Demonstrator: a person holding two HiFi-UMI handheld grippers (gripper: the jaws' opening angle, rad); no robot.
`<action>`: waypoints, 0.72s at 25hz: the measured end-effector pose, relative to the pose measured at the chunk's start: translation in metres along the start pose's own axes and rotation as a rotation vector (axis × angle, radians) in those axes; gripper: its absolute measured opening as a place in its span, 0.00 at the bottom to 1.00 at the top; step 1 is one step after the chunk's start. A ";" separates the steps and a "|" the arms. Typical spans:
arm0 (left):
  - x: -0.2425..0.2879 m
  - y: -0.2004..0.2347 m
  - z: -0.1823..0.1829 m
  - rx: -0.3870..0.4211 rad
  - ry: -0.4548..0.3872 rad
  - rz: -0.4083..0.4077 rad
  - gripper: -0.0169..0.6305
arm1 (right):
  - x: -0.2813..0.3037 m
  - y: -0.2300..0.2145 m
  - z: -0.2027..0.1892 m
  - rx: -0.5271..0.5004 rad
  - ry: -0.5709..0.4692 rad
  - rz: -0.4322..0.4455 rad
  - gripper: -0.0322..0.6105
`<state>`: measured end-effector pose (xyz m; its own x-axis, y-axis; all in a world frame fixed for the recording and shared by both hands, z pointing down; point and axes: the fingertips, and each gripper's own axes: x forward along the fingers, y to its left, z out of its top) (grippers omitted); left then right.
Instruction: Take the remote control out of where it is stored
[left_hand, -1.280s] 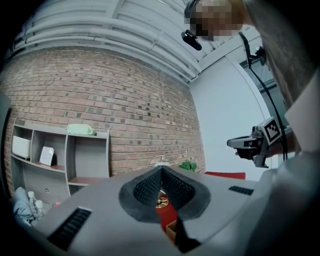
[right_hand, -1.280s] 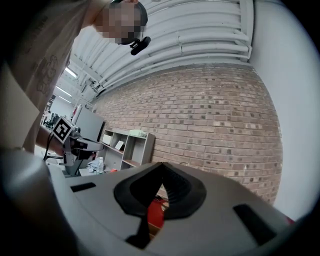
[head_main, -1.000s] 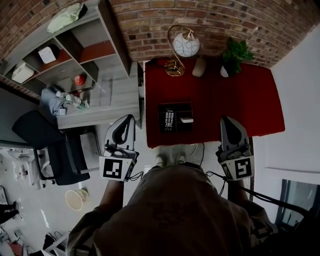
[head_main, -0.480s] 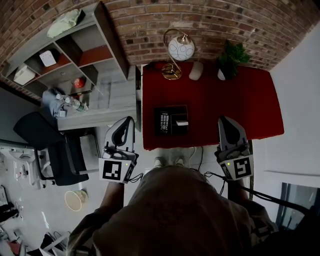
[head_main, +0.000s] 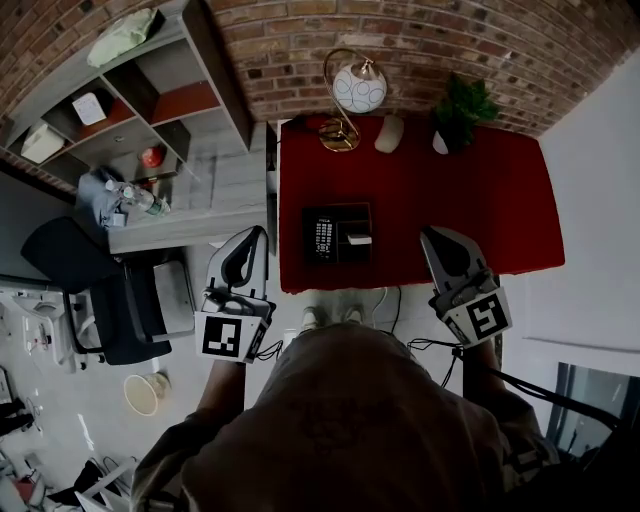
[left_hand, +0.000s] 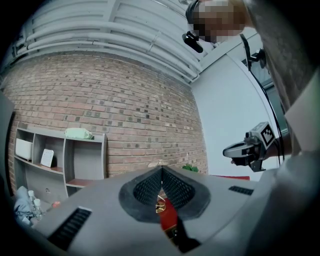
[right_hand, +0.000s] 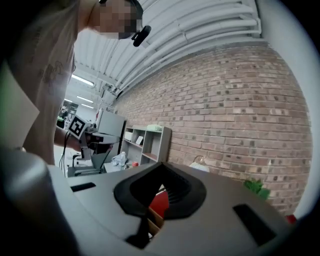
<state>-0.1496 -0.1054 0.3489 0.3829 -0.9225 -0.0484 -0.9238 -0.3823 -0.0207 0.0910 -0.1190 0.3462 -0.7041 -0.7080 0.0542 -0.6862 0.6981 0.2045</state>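
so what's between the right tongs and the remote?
Head view: bare red tabletop, then the black tray wall and a small white item beside the remote.

Black remote ctrl (head_main: 323, 238), flat in dark box (head_main: 352, 220), L compartment.

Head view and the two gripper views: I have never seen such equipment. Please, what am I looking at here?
There is no robot here: a person holds one pair of tongs in each hand. The head view comes from a camera on the person's head, looking down. It shows the left tongs and the right tongs, both shut and empty, in front of a red table. On the table are a black tray holding the remote control, a lamp and a plant. Each gripper view comes from a camera riding on that pair of tongs.
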 end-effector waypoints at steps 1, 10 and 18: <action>0.000 -0.001 0.000 0.001 0.000 -0.002 0.04 | 0.004 0.005 -0.006 -0.011 0.032 0.033 0.07; 0.001 -0.017 -0.008 -0.026 0.014 -0.024 0.04 | 0.042 0.025 -0.079 -0.056 0.280 0.244 0.09; 0.003 -0.021 -0.013 -0.051 0.019 -0.018 0.04 | 0.068 0.057 -0.171 -0.130 0.543 0.441 0.31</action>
<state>-0.1287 -0.1011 0.3623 0.3996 -0.9162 -0.0299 -0.9159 -0.4004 0.0292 0.0346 -0.1457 0.5286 -0.6972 -0.3390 0.6317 -0.3068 0.9375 0.1646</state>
